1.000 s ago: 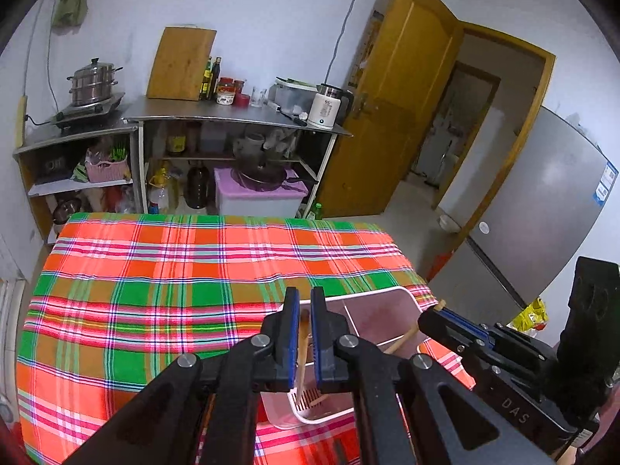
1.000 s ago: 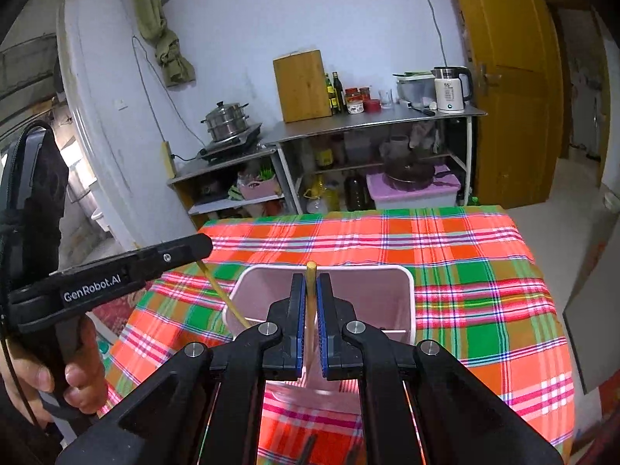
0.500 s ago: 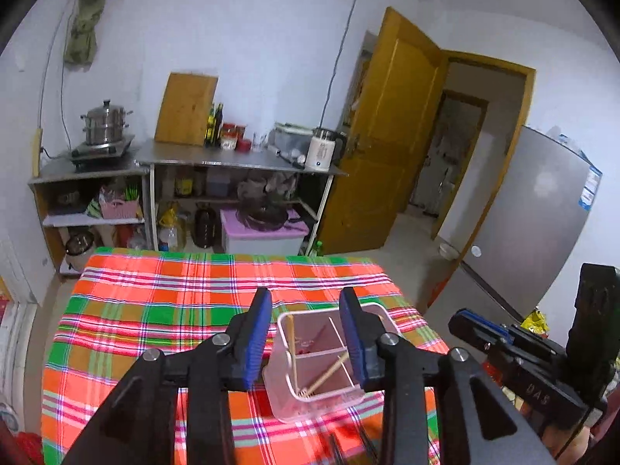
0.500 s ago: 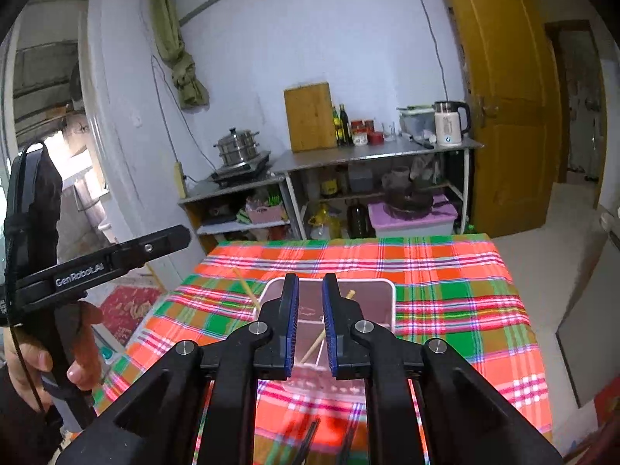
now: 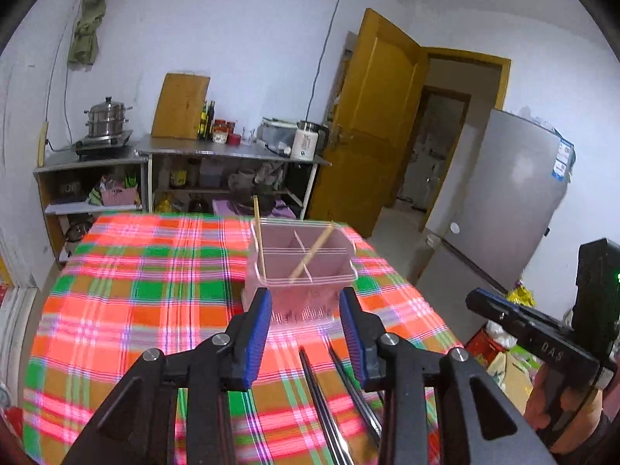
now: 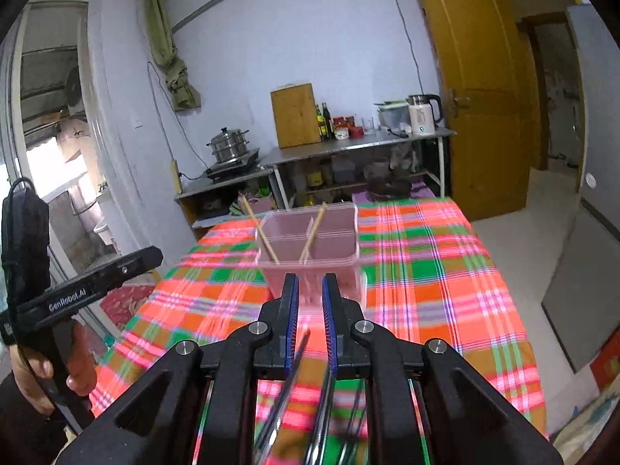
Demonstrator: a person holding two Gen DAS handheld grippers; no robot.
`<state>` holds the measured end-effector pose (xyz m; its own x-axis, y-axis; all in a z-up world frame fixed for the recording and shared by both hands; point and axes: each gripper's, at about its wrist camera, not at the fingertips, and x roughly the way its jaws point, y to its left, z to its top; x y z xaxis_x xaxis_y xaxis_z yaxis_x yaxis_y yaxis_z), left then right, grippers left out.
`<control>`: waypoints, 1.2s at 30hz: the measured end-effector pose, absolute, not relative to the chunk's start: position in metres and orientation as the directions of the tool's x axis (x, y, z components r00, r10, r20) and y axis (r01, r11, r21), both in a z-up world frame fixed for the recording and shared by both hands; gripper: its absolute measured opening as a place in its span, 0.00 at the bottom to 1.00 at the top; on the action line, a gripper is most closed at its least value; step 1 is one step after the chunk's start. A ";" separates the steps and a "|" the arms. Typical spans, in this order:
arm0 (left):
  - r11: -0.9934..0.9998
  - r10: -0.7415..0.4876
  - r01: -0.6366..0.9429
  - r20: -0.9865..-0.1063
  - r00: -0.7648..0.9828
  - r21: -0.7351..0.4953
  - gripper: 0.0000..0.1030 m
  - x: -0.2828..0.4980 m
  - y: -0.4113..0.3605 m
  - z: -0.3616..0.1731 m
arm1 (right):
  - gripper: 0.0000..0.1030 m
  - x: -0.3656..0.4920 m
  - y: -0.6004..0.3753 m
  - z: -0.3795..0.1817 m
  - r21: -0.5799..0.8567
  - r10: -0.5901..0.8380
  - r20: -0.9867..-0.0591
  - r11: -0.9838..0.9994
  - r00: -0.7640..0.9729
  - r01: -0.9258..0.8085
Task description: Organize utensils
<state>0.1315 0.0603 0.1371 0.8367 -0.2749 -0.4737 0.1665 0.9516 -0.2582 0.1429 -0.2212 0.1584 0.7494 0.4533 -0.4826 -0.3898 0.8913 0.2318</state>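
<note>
Pink divided holder (image 5: 306,271) near the table's far right corner, two wooden chopsticks (image 5: 312,254) leaning inside it. Left gripper (image 5: 306,333) parted moderately, right gripper (image 6: 310,321) narrowly, both empty. Next, probably: dropping to the dark metal utensils (image 5: 329,399) at the near edge, pinching one.

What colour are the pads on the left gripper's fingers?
Blue, on black fingers; they show best in the left wrist view.
</note>
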 end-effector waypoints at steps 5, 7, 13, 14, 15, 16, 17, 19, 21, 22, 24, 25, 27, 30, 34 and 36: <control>0.950 -0.287 0.170 -0.512 0.810 -0.263 0.35 0.101 0.053 0.108 | 0.12 0.119 -0.229 0.137 0.237 0.436 -0.523 0.900 0.732 -0.366; 0.951 -0.287 0.173 -0.527 0.800 -0.256 0.35 0.093 0.051 0.098 | 0.12 0.113 -0.231 0.129 0.239 0.436 -0.537 0.900 0.723 -0.365; 0.952 -0.291 0.175 -0.564 0.773 -0.251 0.35 0.084 0.047 0.077 | 0.12 0.104 -0.234 0.107 0.253 0.437 -0.572 0.899 0.694 -0.357; 0.952 -0.292 0.175 -0.569 0.769 -0.253 0.35 0.083 0.045 0.075 | 0.12 0.105 -0.235 0.105 0.259 0.440 -0.574 0.898 0.690 -0.357; 0.951 -0.293 0.173 -0.573 0.765 -0.255 0.35 0.084 0.046 0.073 | 0.12 0.105 -0.234 0.103 0.260 0.440 -0.576 0.898 0.689 -0.356; 0.951 -0.292 0.171 -0.576 0.763 -0.256 0.35 0.086 0.045 0.071 | 0.12 0.106 -0.234 0.102 0.256 0.437 -0.579 0.899 0.689 -0.355; 0.951 -0.293 0.170 -0.580 0.760 -0.258 0.35 0.087 0.045 0.069 | 0.12 0.106 -0.234 0.100 0.255 0.435 -0.581 0.900 0.688 -0.354; 0.950 -0.296 0.171 -0.586 0.755 -0.260 0.35 0.090 0.045 0.066 | 0.12 0.107 -0.234 0.098 0.260 0.437 -0.586 0.899 0.682 -0.353; 0.949 -0.300 0.172 -0.593 0.748 -0.263 0.35 0.093 0.043 0.063 | 0.12 0.110 -0.234 0.094 0.259 0.433 -0.593 0.901 0.679 -0.349; 0.949 -0.302 0.171 -0.597 0.743 -0.266 0.35 0.095 0.043 0.060 | 0.12 0.111 -0.234 0.092 0.260 0.433 -0.597 0.901 0.675 -0.348; 0.947 -0.307 0.167 -0.611 0.730 -0.275 0.35 0.100 0.042 0.055 | 0.12 0.114 -0.233 0.087 0.265 0.433 -0.607 0.901 0.666 -0.343; 0.945 -0.312 0.166 -0.618 0.722 -0.283 0.35 0.104 0.042 0.051 | 0.12 0.116 -0.232 0.085 0.266 0.433 -0.613 0.901 0.661 -0.344; 0.943 -0.315 0.161 -0.630 0.710 -0.291 0.35 0.109 0.041 0.045 | 0.12 0.119 -0.230 0.081 0.266 0.433 -0.621 0.901 0.653 -0.344; 0.942 -0.318 0.150 -0.654 0.687 -0.300 0.35 0.124 0.039 0.035 | 0.12 0.127 -0.227 0.072 0.275 0.437 -0.636 0.898 0.636 -0.343; 0.940 -0.323 0.141 -0.680 0.658 -0.310 0.35 0.151 0.034 0.020 | 0.12 0.142 -0.222 0.061 0.277 0.437 -0.655 0.898 0.616 -0.342; 0.943 -0.316 0.137 -0.693 0.647 -0.302 0.35 0.166 0.031 0.014 | 0.12 0.150 -0.220 0.056 0.279 0.437 -0.664 0.898 0.607 -0.341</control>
<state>0.1657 0.0309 0.0136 0.6474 -0.3164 -0.6934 0.1374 0.9433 -0.3022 0.1503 -0.2199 0.0558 0.6069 0.4368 -0.6640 -0.3413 0.8977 0.2787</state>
